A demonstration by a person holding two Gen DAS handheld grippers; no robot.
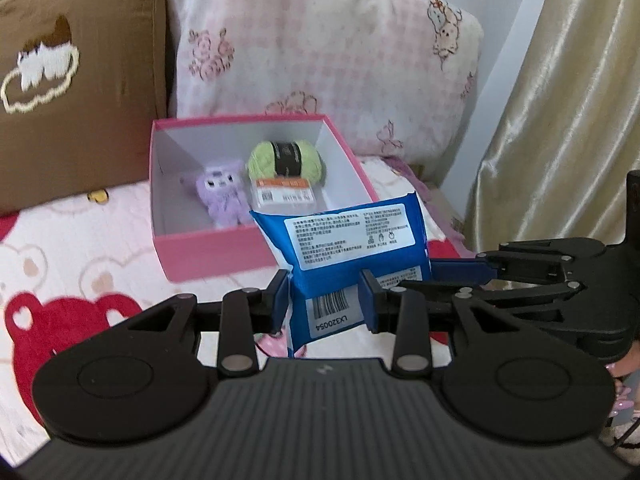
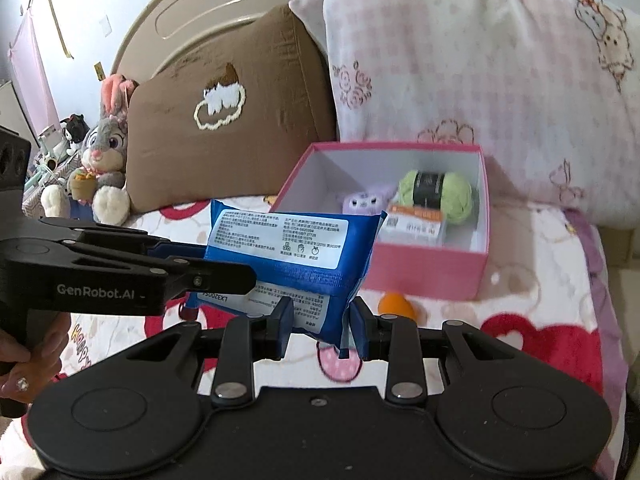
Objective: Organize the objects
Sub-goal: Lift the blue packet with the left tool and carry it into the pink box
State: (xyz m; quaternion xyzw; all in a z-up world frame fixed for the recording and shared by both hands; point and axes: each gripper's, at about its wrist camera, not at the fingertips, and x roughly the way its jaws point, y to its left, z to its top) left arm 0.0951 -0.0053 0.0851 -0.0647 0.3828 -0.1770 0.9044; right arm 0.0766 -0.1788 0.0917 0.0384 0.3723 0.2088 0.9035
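Note:
A blue packet (image 1: 344, 248) with a white label is held in the air above the bed, just in front of a pink box (image 1: 208, 256). My left gripper (image 1: 325, 300) is shut on its lower end. My right gripper (image 2: 318, 322) is shut on its other end (image 2: 296, 256). The right gripper also shows in the left wrist view (image 1: 460, 270), reaching in from the right. The box (image 2: 424, 272) holds a purple plush toy (image 1: 224, 196), a green yarn ball (image 1: 286, 158) and a small orange-labelled case (image 1: 284, 196).
A brown cushion (image 2: 224, 120) and a pink pillow (image 2: 480, 80) stand behind the box. A small orange object (image 2: 396, 304) lies on the blanket before the box. A rabbit plush (image 2: 104, 148) sits far left. A gold curtain (image 1: 568, 100) hangs right.

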